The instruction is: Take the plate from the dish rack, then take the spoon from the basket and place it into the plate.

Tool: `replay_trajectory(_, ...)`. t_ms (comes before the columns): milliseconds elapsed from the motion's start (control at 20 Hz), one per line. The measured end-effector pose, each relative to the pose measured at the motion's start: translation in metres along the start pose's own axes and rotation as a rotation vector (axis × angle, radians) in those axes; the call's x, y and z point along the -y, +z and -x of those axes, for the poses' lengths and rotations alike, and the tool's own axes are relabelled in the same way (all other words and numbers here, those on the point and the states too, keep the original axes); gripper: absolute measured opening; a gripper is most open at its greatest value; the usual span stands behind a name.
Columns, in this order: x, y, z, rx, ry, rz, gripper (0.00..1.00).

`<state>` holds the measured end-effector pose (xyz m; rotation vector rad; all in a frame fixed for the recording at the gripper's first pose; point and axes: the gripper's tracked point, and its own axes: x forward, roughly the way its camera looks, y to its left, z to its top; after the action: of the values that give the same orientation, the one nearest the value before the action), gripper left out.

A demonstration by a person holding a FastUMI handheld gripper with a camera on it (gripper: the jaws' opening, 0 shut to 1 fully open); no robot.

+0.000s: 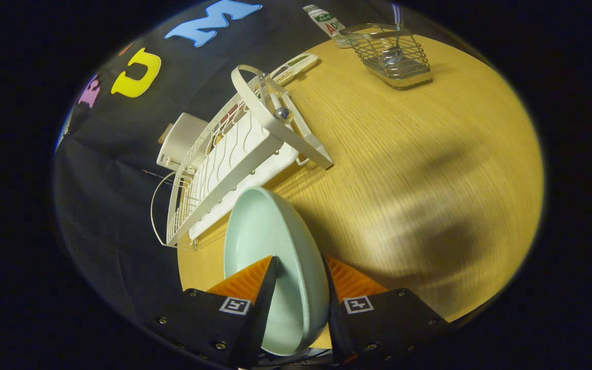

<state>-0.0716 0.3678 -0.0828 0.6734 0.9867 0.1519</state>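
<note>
Tongs: the tongs (299,288) are closed on the pale green plate (270,246) — one finger on each face, the plate held on edge.
Plate: clear of the rack, its rim tilted over the wooden surface (404,169).
Dish rack: the white wire dish rack (224,164) stands just beyond the plate, beside the booth wall.
Basket: well beyond the fingers, a wire basket (393,51) sits at the far side of the surface — the spoon (392,54) stands inside it, handle up.
Tube: a white tube (329,24) lies just beside the basket.
</note>
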Motion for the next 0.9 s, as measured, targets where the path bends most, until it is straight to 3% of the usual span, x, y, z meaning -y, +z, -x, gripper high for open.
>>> replay_trajectory(200, 0.02, 0.014, 0.011, 0.041, -0.1, 0.047, 0.55)
replay_trajectory(350, 0.032, 0.041, 0.032, 0.169, -0.164, 0.059, 0.55)
replay_trajectory(650, 0.048, 0.129, 0.089, 0.463, -0.336, 0.102, 0.55)
replay_trajectory(900, 0.063, 0.202, 0.125, 0.625, -0.441, 0.071, 0.55)
